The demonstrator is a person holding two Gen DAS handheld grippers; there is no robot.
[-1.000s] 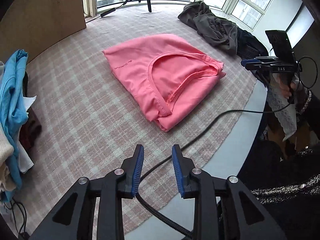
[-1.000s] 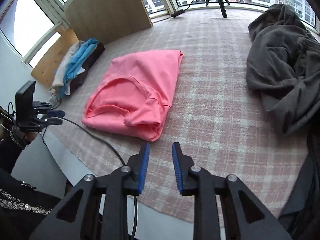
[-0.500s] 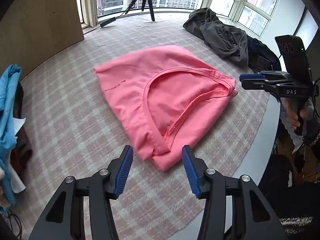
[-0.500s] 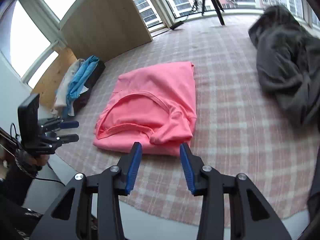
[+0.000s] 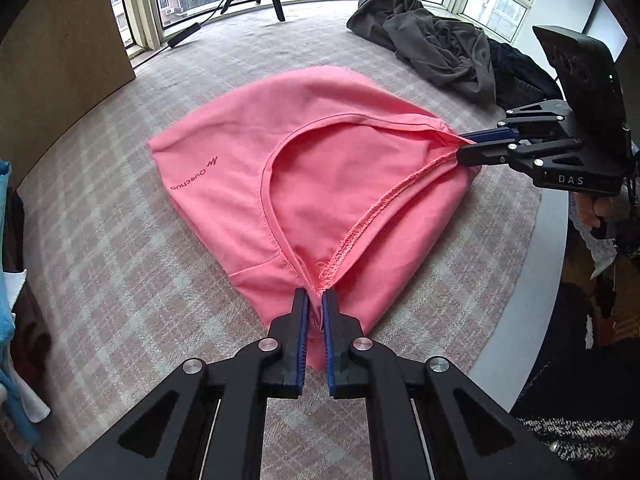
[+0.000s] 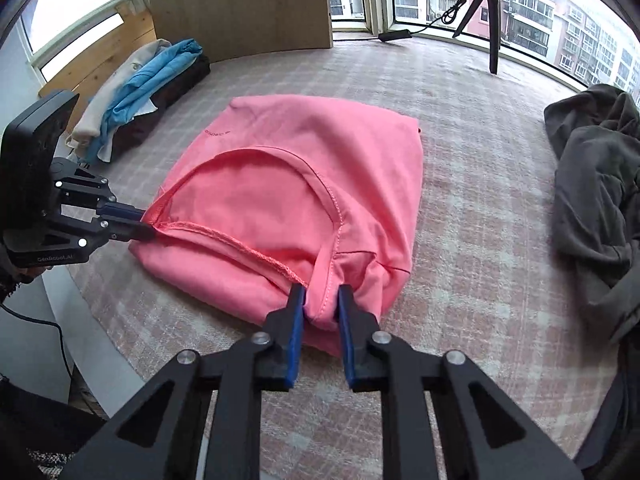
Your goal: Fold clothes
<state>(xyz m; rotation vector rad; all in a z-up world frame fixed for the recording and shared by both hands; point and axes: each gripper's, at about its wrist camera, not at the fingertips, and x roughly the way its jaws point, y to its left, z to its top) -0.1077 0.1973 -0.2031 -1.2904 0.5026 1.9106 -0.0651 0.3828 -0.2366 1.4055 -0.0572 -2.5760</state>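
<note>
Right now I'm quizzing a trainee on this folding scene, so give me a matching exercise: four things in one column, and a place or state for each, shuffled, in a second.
Things:
1. pink shirt
2. grey garment
3. blue garment
4. tripod

Places or states:
A. standing by the windows
B. on the stack of clothes beside the wooden board
C. pinched at two corners by the hand-held grippers
D. crumpled in a heap on the checked cloth

Pairs: 1-C, 2-D, 3-B, 4-A
</note>
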